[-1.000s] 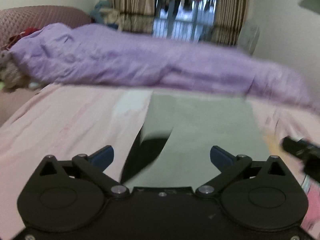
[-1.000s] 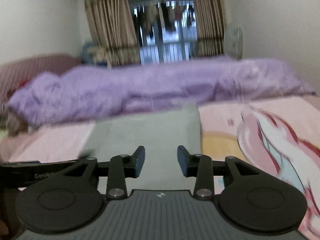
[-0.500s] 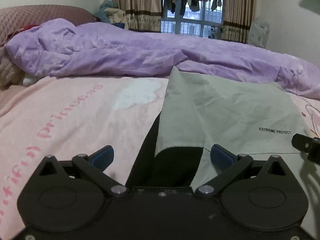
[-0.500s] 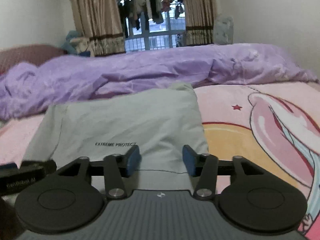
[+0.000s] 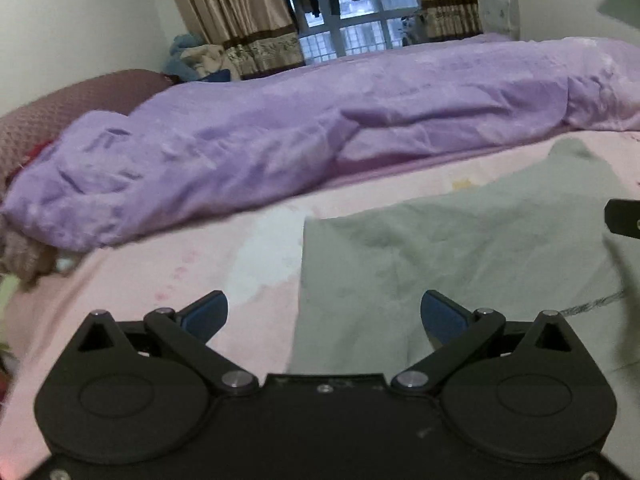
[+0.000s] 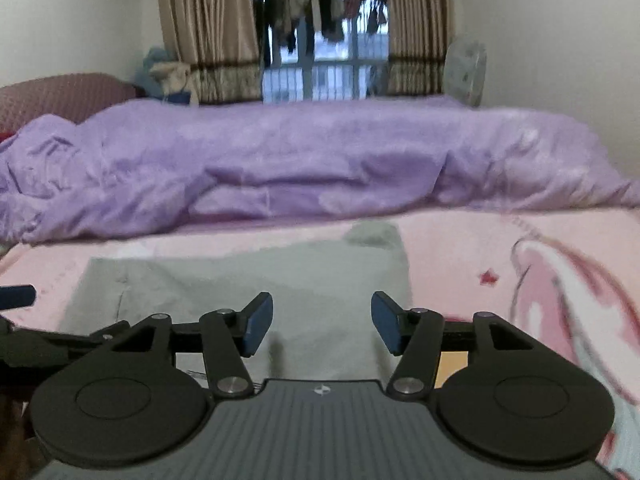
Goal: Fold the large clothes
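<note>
A grey-green garment (image 5: 460, 256) lies folded flat on the pink bed sheet (image 5: 160, 280). It also shows in the right wrist view (image 6: 256, 280). My left gripper (image 5: 324, 316) is open and empty, above the garment's left edge. My right gripper (image 6: 322, 322) is open and empty, above the garment's near right part. The tip of the right gripper shows at the right edge of the left wrist view (image 5: 624, 220). Part of the left gripper shows at the left of the right wrist view (image 6: 16, 296).
A crumpled purple duvet (image 6: 304, 168) lies across the far side of the bed. A maroon headboard (image 5: 68, 108) stands at the left. Curtains and a window (image 6: 320, 32) are behind, with a fan (image 6: 466, 68) at the right. The sheet has a pink cartoon print (image 6: 560, 288).
Both grippers have pulled back and up from the garment. The black inner part seen earlier under the left gripper is out of sight. The right jaws stand wider apart.
</note>
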